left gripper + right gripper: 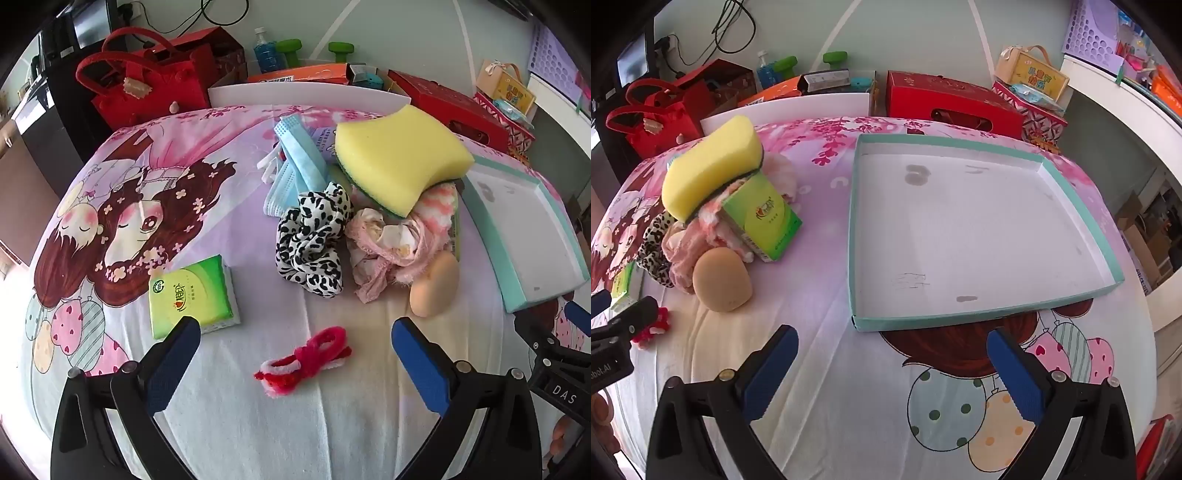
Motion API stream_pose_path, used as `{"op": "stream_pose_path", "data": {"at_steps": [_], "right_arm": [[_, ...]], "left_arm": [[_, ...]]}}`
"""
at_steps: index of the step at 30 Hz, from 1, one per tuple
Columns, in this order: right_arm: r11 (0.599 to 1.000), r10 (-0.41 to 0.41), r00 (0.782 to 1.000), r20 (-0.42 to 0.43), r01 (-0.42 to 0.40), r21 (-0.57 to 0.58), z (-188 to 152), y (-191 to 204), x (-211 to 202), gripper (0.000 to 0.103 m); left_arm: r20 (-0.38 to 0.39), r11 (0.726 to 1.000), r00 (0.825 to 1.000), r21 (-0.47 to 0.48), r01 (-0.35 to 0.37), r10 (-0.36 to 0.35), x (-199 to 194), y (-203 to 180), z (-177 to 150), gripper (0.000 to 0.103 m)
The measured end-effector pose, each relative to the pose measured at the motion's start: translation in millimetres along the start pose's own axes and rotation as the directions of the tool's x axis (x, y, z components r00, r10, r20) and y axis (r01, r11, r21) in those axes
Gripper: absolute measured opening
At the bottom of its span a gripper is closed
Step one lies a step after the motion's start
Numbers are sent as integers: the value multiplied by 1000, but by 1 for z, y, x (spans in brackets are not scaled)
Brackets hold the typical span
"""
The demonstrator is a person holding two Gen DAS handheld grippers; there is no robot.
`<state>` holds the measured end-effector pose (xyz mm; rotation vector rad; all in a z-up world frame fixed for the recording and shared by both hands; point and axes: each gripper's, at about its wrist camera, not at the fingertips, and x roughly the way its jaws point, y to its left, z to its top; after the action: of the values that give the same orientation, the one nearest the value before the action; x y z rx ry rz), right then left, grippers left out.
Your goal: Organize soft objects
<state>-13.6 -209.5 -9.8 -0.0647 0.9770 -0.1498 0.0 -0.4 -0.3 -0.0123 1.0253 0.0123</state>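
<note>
A pile of soft things lies on the cartoon-print cloth: a yellow sponge [400, 157] on top, blue face masks [295, 166], a black-and-white scrunchie [314, 243], pink lacy cloth [388, 247] and a beige makeup sponge [434, 284]. A red and pink fuzzy tie [306, 360] lies in front, between the fingers of my open left gripper [295, 339]. A green tissue pack [192, 295] sits by its left finger. A second tissue pack [762, 218] leans under the sponge [709, 166]. My right gripper [892, 350] stands open and empty, just before the empty teal-rimmed tray [857, 229].
Behind the cloth stand a red felt bag [147, 77], red boxes [945, 99], an orange box [303, 74], a blue bottle [264, 51], green dumbbells [340, 48] and a white board [306, 94]. A lilac perforated basket [1089, 33] sits on a white ledge at the right.
</note>
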Motion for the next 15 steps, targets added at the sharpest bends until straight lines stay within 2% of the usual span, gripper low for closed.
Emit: {"op": "stream_pose_path", "data": {"at_steps": [6,15], "right_arm": [[1000,3,1000,-11,-3,0,0,1,1,103],[1000,1,1000,-12,-1,0,0,2,3,103]], "left_arm": [[0,1000,1000,24,-14,14,-3,-7,-3,103],[-17,1000,1000,-4,10,-10,3,0,1,103]]}}
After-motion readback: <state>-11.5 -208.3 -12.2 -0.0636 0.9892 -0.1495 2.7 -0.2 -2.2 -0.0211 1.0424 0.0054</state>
